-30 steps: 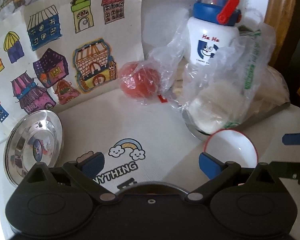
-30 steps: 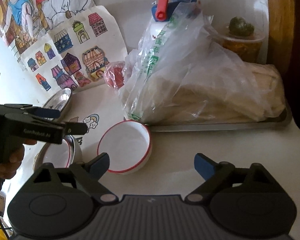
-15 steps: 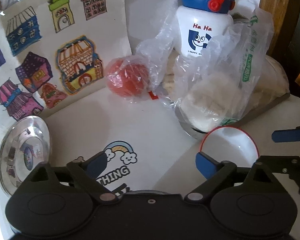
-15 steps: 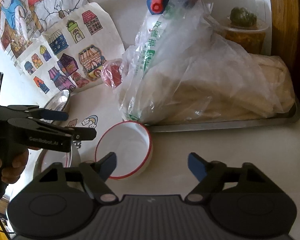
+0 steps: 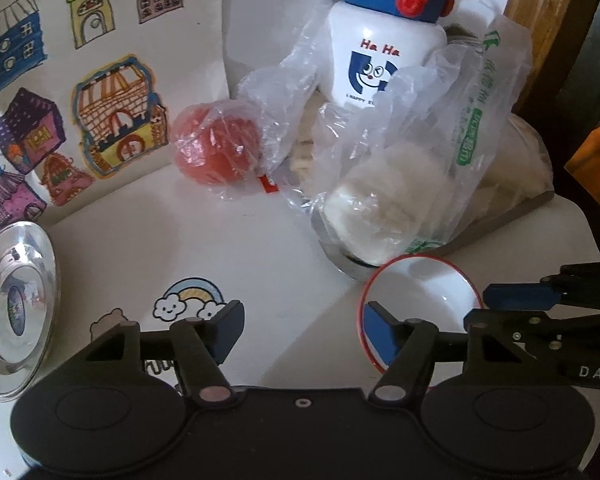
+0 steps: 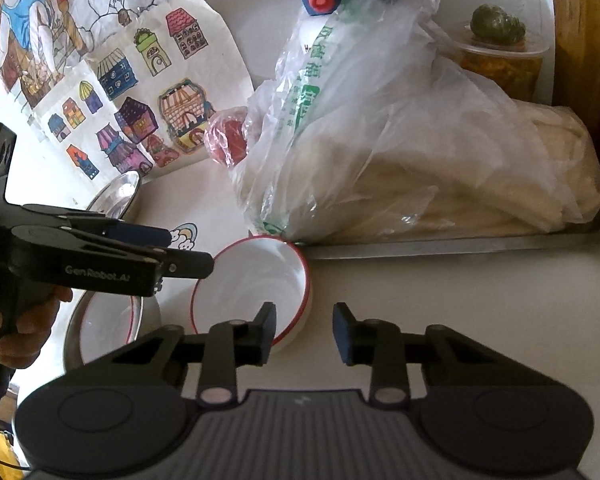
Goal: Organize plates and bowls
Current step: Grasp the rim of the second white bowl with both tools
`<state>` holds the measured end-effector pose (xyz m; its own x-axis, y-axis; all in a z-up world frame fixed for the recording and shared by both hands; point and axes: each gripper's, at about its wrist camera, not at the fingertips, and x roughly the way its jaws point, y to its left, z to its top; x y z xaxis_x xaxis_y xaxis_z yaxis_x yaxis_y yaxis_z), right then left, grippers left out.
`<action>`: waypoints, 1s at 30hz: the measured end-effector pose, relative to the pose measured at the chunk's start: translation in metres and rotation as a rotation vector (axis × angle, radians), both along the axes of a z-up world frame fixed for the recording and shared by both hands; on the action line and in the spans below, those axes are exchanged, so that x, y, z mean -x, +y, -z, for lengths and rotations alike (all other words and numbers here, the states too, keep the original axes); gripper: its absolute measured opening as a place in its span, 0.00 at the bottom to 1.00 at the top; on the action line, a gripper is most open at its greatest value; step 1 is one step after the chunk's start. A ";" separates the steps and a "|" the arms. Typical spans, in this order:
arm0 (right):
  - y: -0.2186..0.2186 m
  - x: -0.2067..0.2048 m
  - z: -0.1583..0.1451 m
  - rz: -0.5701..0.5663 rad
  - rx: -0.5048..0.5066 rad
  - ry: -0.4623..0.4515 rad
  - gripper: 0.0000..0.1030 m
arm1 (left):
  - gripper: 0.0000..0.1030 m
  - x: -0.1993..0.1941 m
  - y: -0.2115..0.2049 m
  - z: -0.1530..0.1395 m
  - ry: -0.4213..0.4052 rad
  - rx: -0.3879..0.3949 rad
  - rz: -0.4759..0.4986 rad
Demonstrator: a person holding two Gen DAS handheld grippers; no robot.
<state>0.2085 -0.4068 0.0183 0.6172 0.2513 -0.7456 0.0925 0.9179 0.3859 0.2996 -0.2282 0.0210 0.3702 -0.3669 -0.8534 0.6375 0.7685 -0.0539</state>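
light: soft daylight, source unclear | glare: steel plate [image 5: 14,308] | edges: fisheye-bent, dark corners

The right gripper [image 6: 304,330] narrows its jaws and closes in on the red-rimmed bowl [image 6: 252,284], one finger now inside the near rim, one outside. The left gripper [image 5: 304,332] narrows too and swings right, its right finger overlapping that bowl [image 5: 420,300].

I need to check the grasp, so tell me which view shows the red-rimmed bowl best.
The right wrist view. It shows the whole red-rimmed bowl beside the metal tray, with the right hand-held gripper straddling its near rim. In the left wrist view the bowl is partly hidden behind the left hand-held gripper.
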 end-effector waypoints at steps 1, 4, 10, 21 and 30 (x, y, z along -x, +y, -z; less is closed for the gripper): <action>0.000 -0.001 0.000 0.000 0.000 0.003 0.30 | 0.64 0.000 -0.001 0.001 0.006 0.000 0.002; 0.001 -0.002 0.000 -0.005 -0.007 0.006 0.26 | 0.57 -0.001 -0.003 0.004 0.032 0.008 0.007; 0.004 -0.002 -0.002 -0.014 -0.023 0.008 0.17 | 0.34 -0.003 -0.006 0.005 0.093 0.040 0.019; 0.005 -0.005 -0.004 -0.018 -0.015 0.015 0.15 | 0.04 0.004 -0.013 0.004 0.122 0.077 0.029; 0.007 -0.008 -0.006 -0.011 -0.008 0.019 0.13 | 0.03 0.005 -0.009 0.001 0.132 0.088 -0.014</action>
